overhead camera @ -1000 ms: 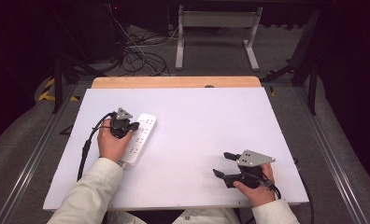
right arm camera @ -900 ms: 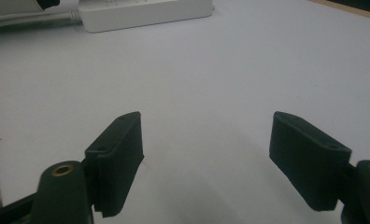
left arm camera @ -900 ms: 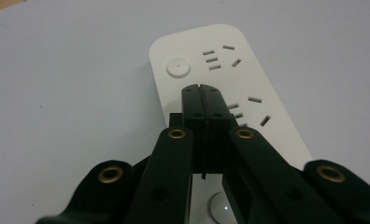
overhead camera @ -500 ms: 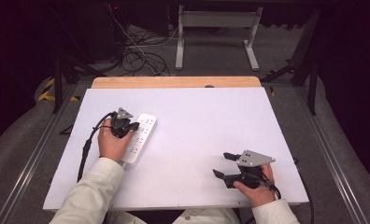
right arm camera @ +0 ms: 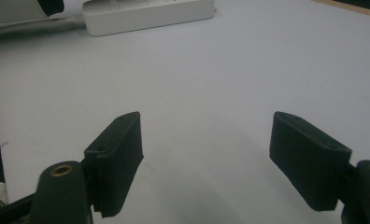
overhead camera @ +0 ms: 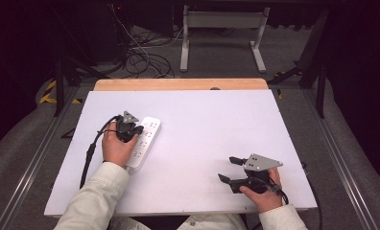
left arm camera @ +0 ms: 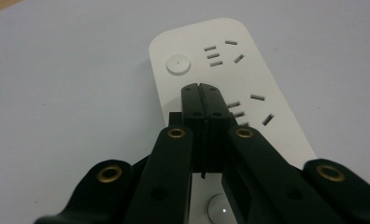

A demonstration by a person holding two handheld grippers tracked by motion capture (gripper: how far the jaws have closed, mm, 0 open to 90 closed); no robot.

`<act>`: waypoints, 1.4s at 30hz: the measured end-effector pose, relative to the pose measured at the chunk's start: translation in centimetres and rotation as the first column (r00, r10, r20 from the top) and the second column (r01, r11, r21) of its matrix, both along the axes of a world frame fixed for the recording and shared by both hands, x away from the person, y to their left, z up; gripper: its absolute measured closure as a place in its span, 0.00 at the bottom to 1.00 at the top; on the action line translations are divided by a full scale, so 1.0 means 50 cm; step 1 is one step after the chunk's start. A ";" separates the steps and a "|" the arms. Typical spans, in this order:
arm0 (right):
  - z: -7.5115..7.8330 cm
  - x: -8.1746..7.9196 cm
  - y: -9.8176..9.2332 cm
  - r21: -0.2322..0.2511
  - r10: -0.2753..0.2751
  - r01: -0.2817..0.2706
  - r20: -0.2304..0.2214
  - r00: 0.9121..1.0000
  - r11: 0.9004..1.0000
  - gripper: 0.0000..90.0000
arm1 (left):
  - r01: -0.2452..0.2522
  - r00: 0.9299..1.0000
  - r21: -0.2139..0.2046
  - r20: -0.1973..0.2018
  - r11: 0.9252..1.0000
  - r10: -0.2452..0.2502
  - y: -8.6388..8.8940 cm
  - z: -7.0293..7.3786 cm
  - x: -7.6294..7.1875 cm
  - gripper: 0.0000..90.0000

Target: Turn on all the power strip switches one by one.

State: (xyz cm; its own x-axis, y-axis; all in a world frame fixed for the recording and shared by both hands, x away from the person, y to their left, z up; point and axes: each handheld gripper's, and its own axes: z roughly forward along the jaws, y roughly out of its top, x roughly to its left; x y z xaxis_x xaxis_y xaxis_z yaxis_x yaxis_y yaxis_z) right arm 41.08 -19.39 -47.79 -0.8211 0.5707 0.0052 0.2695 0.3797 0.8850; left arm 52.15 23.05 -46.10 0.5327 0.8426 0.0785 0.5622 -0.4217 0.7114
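high view is showing a white power strip (overhead camera: 144, 142) lying flat on the bench (overhead camera: 202, 120), toward the bench's left side and well short of its far wooden edge. the left tongs (overhead camera: 136, 130) are hovering over the strip's far half, pointing down at its face. left gripper view is looking along those tongs (left arm camera: 200, 88): the jaws are pressed together, gripping nothing, their tips sitting just short of the round button (left arm camera: 180, 64) at the strip's end and between two groups of socket slots. the right tongs (overhead camera: 230, 169) are waiting well apart from the strip, on its right and nearer the person, jaws spread wide and empty; right gripper view is showing them (right arm camera: 206, 154) low over bare bench with the strip (right arm camera: 150, 14) far off.

as a judgement, the work looks to be pressing the strip's button with the closed tips. the approach is mostly done; the press itself is seemingly left, since the tips are not yet on the button.

whether the tips are touching the strip's face is hard to make out. the strip's near end is hiding under the left hand (overhead camera: 115, 148) in high view, and the tongs are covering its middle in left gripper view. its cord is cut off at the picture's edge in right gripper view.
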 end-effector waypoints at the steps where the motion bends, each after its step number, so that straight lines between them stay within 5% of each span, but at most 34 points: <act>1: 0.000 0.000 0.000 0.000 0.000 0.000 0.000 1.000 1.000 0.29 | 0.004 1.000 -0.015 -0.008 1.000 -0.004 0.000 0.000 0.000 1.00; 3: 0.000 -0.001 0.000 0.002 -0.001 0.001 0.001 1.000 1.000 0.29 | 0.000 1.000 0.009 -0.002 1.000 0.000 -0.006 0.000 -0.001 1.00; 6: 0.000 -0.001 0.000 0.001 -0.001 0.001 0.002 1.000 1.000 0.29 | -0.015 0.999 0.123 0.052 0.992 0.008 -0.031 0.000 -0.009 1.00; 10: 0.001 -0.002 -0.001 0.005 -0.001 0.001 0.002 1.000 1.000 0.29 | -0.017 1.000 0.021 0.008 1.000 0.017 -0.009 0.000 0.001 1.00; 14: 0.000 -0.001 -0.002 0.006 0.000 0.000 0.001 1.000 1.000 0.29 | -0.023 1.000 0.038 0.017 0.999 0.022 -0.015 -0.001 -0.002 1.00; 18: 0.000 -0.002 -0.001 0.006 0.002 -0.002 0.001 1.000 1.000 0.29 | -0.026 1.000 0.011 0.011 1.000 0.026 -0.010 -0.003 -0.001 1.00; 24: 0.000 -0.003 -0.001 0.003 0.002 -0.002 0.001 1.000 1.000 0.29 | -0.048 0.999 0.052 0.025 0.998 0.047 -0.007 -0.003 -0.005 1.00; 28: -0.001 -0.002 -0.001 0.006 0.003 -0.003 -0.002 1.000 1.000 0.29 | -0.045 0.999 -0.036 -0.001 0.998 0.045 0.008 -0.007 -0.003 1.00; 31: 0.000 -0.003 -0.001 0.008 0.003 -0.003 0.002 1.000 1.000 0.29 | -0.046 0.999 -0.024 0.008 0.999 0.046 0.004 -0.004 -0.003 1.00; 32: 0.001 -0.001 -0.001 0.009 0.000 0.000 0.002 1.000 1.000 0.29 | -0.041 0.999 -0.080 0.002 0.996 0.041 0.006 -0.003 0.000 1.00; 42: -0.001 0.001 -0.003 0.008 0.001 -0.001 -0.003 1.000 1.000 0.29 | -0.004 0.997 -0.103 0.071 0.995 0.011 0.000 0.037 0.009 1.00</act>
State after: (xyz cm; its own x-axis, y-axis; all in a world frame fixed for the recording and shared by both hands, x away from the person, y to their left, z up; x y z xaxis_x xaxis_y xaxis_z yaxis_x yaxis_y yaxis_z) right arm 41.12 -19.53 -47.82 -0.8215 0.5701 0.0124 0.2719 0.3723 0.8874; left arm 52.59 23.07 -44.25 0.5227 0.8520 0.0285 0.5113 -0.3401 0.7892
